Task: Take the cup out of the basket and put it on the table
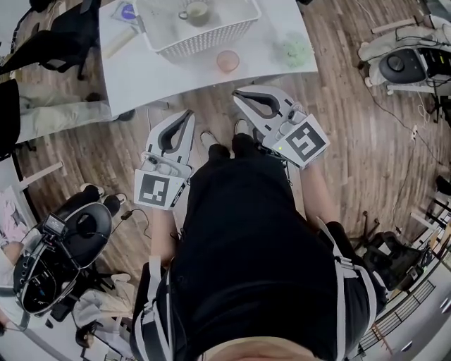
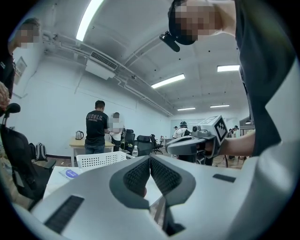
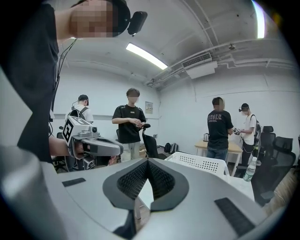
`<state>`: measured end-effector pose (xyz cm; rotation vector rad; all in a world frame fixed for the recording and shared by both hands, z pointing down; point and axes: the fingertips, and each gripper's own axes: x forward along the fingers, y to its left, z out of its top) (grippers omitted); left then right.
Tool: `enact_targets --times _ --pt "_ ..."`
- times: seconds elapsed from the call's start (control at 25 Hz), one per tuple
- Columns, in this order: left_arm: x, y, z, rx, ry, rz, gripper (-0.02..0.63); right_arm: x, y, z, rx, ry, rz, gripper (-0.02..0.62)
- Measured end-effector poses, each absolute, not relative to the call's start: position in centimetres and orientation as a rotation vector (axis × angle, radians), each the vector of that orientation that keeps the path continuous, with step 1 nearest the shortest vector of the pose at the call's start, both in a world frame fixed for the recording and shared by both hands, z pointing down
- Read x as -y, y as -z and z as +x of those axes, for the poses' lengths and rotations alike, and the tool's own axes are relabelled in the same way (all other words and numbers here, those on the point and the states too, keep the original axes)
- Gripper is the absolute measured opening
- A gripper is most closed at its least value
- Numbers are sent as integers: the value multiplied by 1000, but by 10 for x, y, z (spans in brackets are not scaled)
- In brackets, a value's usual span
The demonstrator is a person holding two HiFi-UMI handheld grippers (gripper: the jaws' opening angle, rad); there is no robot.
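Observation:
A white perforated basket point(image 1: 211, 39) stands on the white table point(image 1: 162, 70) at the top of the head view. A pale cup point(image 1: 196, 12) sits inside it. A small pink cup point(image 1: 227, 60) rests on the table just in front of the basket. My left gripper point(image 1: 188, 113) and right gripper point(image 1: 237, 92) are held over the wooden floor, short of the table's near edge, both shut with nothing between the jaws. The left gripper view shows its closed jaws, the left gripper point(image 2: 150, 158), and the basket point(image 2: 101, 159) beyond. In the right gripper view, the right gripper point(image 3: 147, 161) points towards the basket point(image 3: 201, 163).
A green object point(image 1: 294, 49) lies at the table's right end and a blue-labelled item point(image 1: 127, 10) at its left. A black office chair point(image 1: 84, 229) stands at my left, equipment and cables point(image 1: 405, 67) at the right. Several people point(image 3: 131, 124) stand around the room.

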<state>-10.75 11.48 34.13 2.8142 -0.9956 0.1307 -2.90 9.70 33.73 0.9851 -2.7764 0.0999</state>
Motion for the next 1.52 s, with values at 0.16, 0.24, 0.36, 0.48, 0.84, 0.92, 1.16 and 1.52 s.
enact_targets --times 0.16,0.24,0.36,0.48,0.84,0.92,1.16,1.52 --pt "-117 -342 -109 978 -128 2827 21 -98 -338 -34 2761 -80 975 18" --pt "-123 -340 -104 975 -111 2824 21 -102 -337 -33 2760 -74 964 18" --pt "-126 -335 -96 974 -96 2822 21 -102 -334 -28 2756 -57 948 18" --pt "-119 -336 -90 972 -112 2831 21 -86 -331 -24 2770 -34 931 18" --pt "-71 -336 -97 1045 -80 2770 21 -19 -330 -32 2802 41 830 18" --pt "-58 -337 -97 1059 -83 2759 21 -2 -332 -31 2806 33 822 18" --pt "-20 -337 -91 1095 -112 2742 21 51 -341 -22 2770 39 788 18" --pt "24 -336 -83 1199 -121 2693 21 119 -364 -15 2677 89 669 20"
